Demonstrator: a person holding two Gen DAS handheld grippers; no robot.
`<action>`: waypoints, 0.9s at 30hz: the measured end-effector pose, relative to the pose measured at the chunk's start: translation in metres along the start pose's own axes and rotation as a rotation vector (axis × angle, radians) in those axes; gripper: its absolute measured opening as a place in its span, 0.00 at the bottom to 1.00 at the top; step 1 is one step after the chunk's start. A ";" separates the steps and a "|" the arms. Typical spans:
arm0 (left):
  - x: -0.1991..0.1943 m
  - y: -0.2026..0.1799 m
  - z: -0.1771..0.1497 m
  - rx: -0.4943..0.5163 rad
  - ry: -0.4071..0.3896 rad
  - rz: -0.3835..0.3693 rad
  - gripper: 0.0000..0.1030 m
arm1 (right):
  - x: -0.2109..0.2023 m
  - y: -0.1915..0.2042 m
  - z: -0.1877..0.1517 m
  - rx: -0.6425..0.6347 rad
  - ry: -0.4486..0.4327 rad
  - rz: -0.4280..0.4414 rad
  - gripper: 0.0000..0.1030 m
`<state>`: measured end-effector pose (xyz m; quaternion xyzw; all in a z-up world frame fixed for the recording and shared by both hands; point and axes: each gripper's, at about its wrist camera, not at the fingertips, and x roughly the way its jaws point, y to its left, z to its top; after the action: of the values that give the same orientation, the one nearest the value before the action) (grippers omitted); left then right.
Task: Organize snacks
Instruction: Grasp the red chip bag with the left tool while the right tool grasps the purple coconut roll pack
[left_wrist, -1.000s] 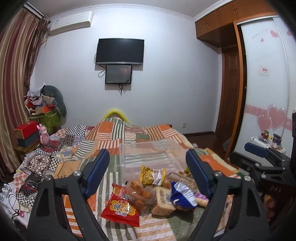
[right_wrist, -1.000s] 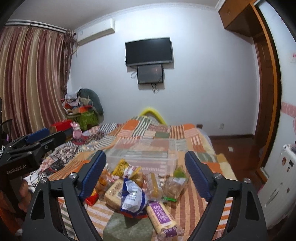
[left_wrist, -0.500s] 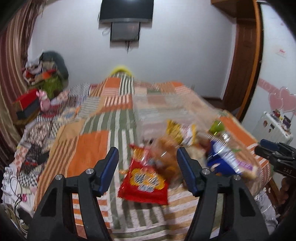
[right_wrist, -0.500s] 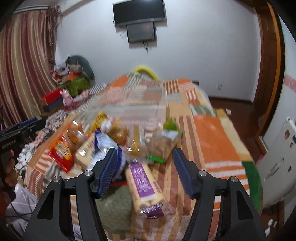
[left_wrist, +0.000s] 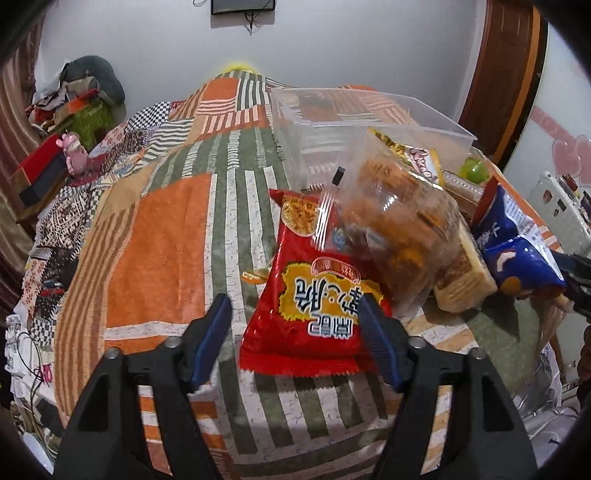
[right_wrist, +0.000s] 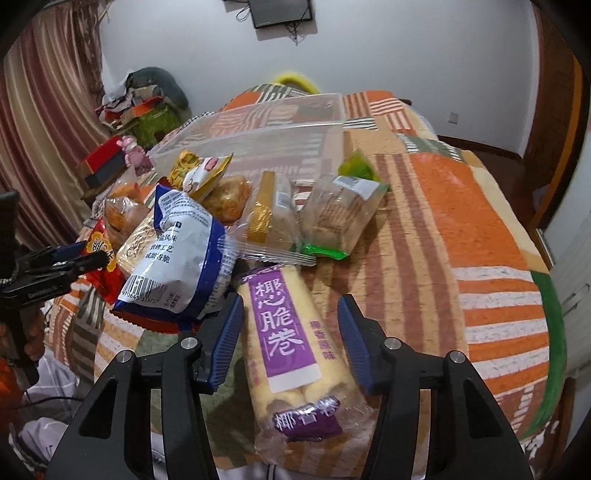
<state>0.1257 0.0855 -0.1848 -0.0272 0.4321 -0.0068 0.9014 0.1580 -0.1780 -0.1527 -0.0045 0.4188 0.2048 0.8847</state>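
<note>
A pile of snack packs lies on the patchwork bed in front of a clear plastic bin (left_wrist: 369, 122), which also shows in the right wrist view (right_wrist: 258, 129). My left gripper (left_wrist: 295, 328) is open, its fingers on either side of a red snack bag (left_wrist: 314, 306) without touching it. My right gripper (right_wrist: 290, 325) is open around a purple-labelled pack of yellow rolls (right_wrist: 291, 339). A blue-and-white bag (right_wrist: 177, 258) lies just left of the rolls. A clear bag of orange snacks (left_wrist: 391, 229) rests on the red bag.
Clear-wrapped pastries (right_wrist: 273, 221) and a green-edged pack (right_wrist: 340, 218) lie behind the rolls. The bed's near edge runs under both grippers. The left gripper appears in the right wrist view (right_wrist: 55, 262). Clutter (left_wrist: 74, 110) is piled at the far left wall.
Both grippers have tilted down and come in close to the pile. The left now frames the red bag, the right frames the purple roll pack. Both jaws stay open.
</note>
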 end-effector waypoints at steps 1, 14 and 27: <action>0.003 0.000 0.001 -0.002 -0.002 -0.001 0.78 | 0.001 0.002 0.000 -0.010 0.005 -0.001 0.48; 0.033 -0.025 0.002 0.076 0.055 0.006 0.89 | 0.017 0.015 -0.002 -0.104 0.043 -0.021 0.48; 0.019 -0.040 0.008 0.153 -0.075 0.087 0.71 | 0.015 0.015 0.000 -0.090 0.031 0.008 0.41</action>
<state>0.1442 0.0449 -0.1919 0.0601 0.3971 0.0003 0.9158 0.1608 -0.1594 -0.1614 -0.0459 0.4230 0.2270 0.8761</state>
